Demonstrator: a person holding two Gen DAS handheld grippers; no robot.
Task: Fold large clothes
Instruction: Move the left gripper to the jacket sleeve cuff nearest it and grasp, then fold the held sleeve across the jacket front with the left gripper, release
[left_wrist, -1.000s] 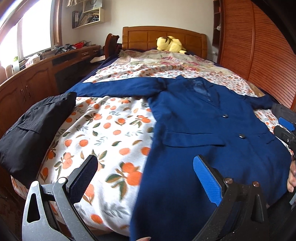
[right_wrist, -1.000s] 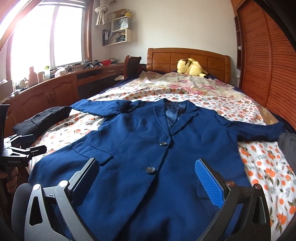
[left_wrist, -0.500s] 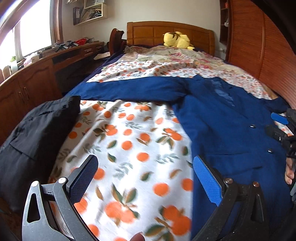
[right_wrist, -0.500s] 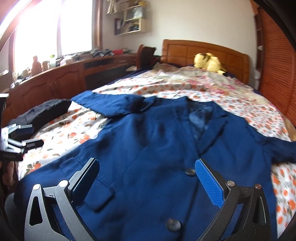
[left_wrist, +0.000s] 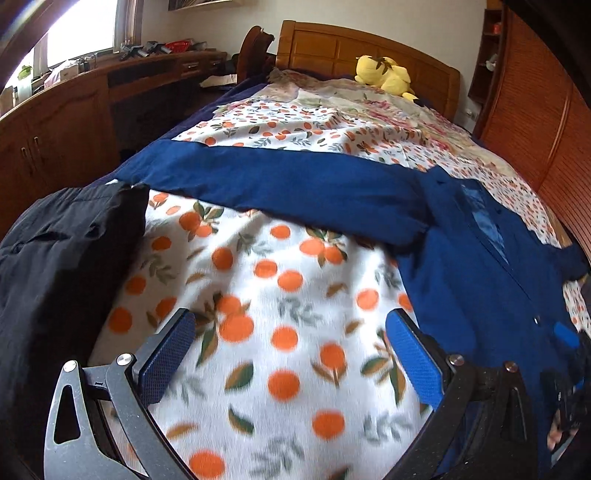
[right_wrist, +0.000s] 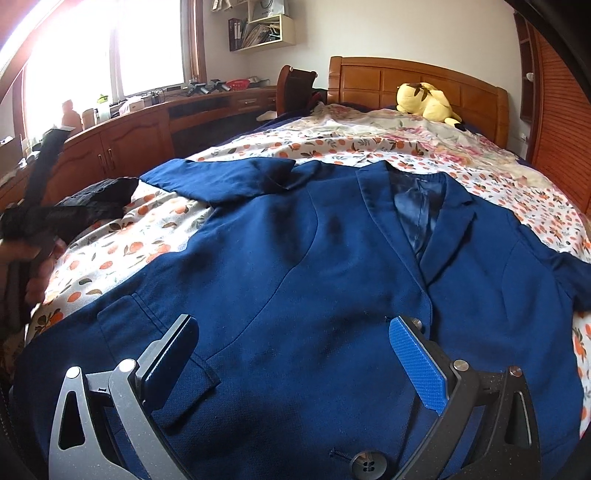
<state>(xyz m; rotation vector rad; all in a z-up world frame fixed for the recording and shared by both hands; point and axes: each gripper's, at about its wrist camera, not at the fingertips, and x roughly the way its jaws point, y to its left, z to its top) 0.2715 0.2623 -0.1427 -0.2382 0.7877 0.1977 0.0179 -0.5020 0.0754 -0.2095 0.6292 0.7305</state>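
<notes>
Across the bed (left_wrist: 280, 332) lies a soft, weighty navy blazer (right_wrist: 314, 280); its outstretched sleeve (left_wrist: 280, 181) looks the easiest hold. Left gripper (left_wrist: 290, 354) and right gripper (right_wrist: 295, 354) both gape, holding nothing.

Jacket (right_wrist: 303, 280) was navy blue w/ a shinier blue lining at the collar & a dark grey button (right_wrist: 365, 466). Blanket (left_wrist: 280, 332) was white w/ orange fruit & green-brown leaves. Folded garment (left_wrist: 62, 258) at the bed's edge was black. Plush toy (right_wrist: 428, 99) was pale yellow w/ dark tips. Headboard (right_wrist: 413, 79), desk (right_wrist: 122, 144) & wardrobe doors (left_wrist: 546, 122) were reddish-brown wood. Gripper pads (right_wrist: 419, 365) were bright blue; frames grey & black.
</notes>
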